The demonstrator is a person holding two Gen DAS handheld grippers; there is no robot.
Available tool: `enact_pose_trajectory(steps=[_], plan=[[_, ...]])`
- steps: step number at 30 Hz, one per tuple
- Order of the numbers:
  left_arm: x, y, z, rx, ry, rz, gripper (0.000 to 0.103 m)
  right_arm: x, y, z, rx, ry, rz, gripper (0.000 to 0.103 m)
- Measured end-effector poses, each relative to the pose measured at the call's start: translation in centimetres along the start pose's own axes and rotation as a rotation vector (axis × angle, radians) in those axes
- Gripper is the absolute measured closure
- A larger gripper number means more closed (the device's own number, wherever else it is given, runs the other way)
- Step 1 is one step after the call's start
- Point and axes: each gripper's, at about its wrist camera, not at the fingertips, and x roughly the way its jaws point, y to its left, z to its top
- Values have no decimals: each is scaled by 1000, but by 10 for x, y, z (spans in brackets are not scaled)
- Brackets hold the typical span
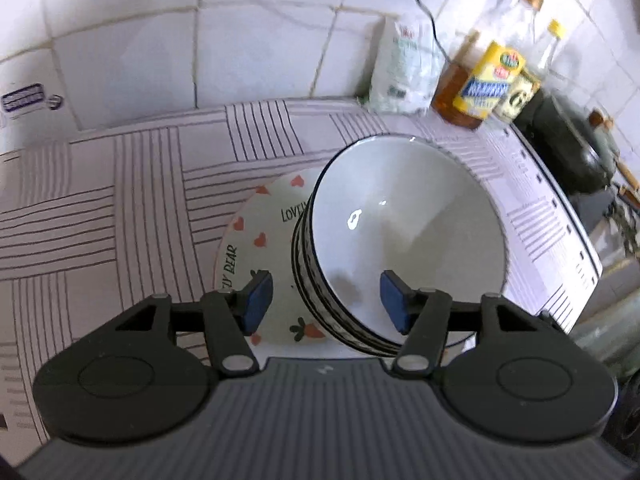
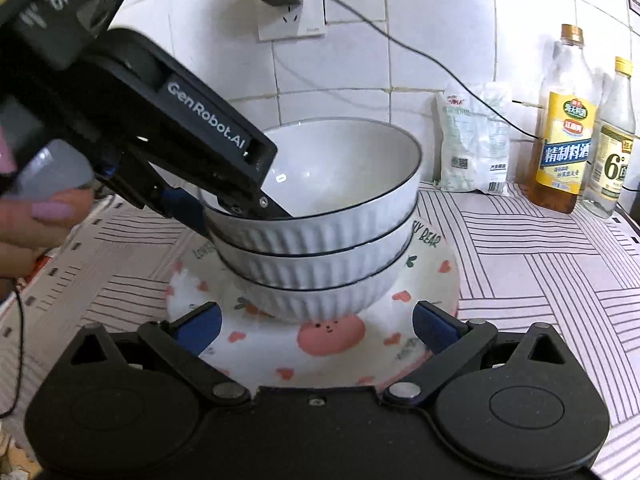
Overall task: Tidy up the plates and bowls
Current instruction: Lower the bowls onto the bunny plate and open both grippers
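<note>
three ribbed white bowls [image 2: 320, 240] nested on the bear plate [image 2: 332, 356], which sits on the striped bench [image 2: 540, 264]. left claw [image 1: 326, 300] straddles the top bowl's rim, pads apart, not pressing. right claw [image 2: 316, 330] spread wide, empty, low before the plate.

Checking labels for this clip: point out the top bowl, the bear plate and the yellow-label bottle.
Top bowl [image 2: 344, 168], right wrist view, on its white inside wall.
Bear plate [image 2: 332, 332], right wrist view, on the pink bear face.
Yellow-label bottle [image 2: 564, 136], right wrist view, on its label.
</note>
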Motion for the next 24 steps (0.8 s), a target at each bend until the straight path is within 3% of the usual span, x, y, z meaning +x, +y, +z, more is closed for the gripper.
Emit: enact_pose_trajectory(steps=[10, 17, 24], plan=[[-39, -10, -25, -132, -98, 147, 36, -28, -18, -1, -38, 16, 75, 0], [-92, -32, -36, -156, -187, 227, 29, -52, -42, 10, 11, 26, 102, 0], [-126, -60, -49, -136, -225, 289, 20, -97, -59, 33, 8, -13, 4, 0]])
